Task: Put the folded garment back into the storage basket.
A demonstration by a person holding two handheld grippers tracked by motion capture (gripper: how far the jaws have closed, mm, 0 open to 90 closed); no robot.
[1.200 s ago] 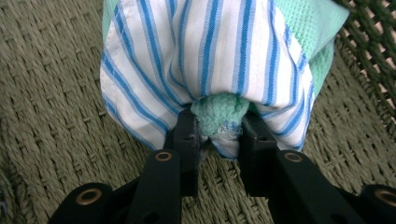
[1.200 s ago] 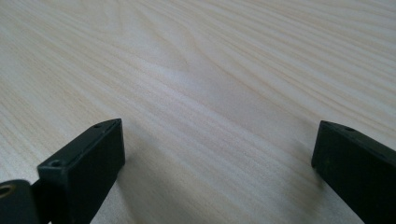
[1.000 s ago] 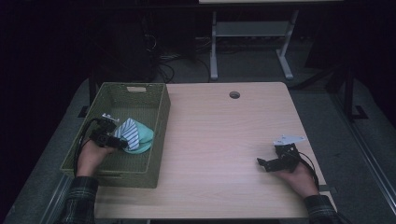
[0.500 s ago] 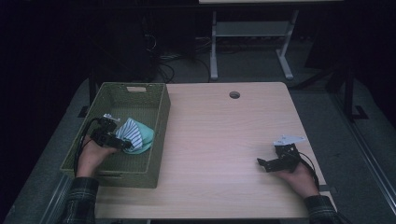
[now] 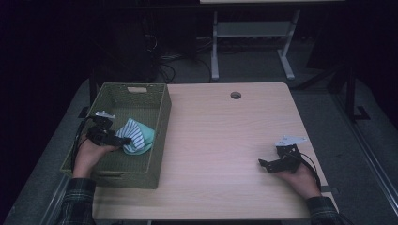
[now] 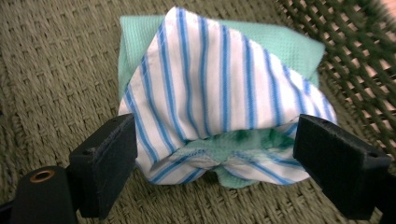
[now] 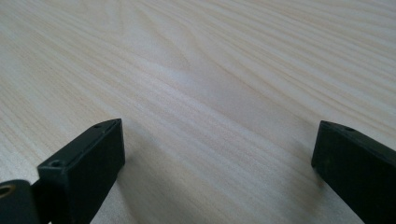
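A bundle of cloth, white with blue stripes over mint green [image 5: 135, 137] [image 6: 219, 98], lies on the floor of the olive woven basket [image 5: 141, 91] at the table's left side. My left gripper [image 5: 121, 139] [image 6: 215, 161] is inside the basket, open, with its jaws on either side of the near end of the cloth. The jaws stand wide and do not pinch it. My right gripper [image 5: 263, 164] [image 7: 215, 158] rests low over the bare wooden table [image 5: 225, 140] near the right front, open, nothing between its jaws.
The basket wall [image 6: 364, 60] rises just right of the cloth in the left gripper view. A round cable hole [image 5: 235, 95] sits at the table's far edge. Beyond the table stand a white metal frame [image 5: 253, 33] and cables on a dark floor.
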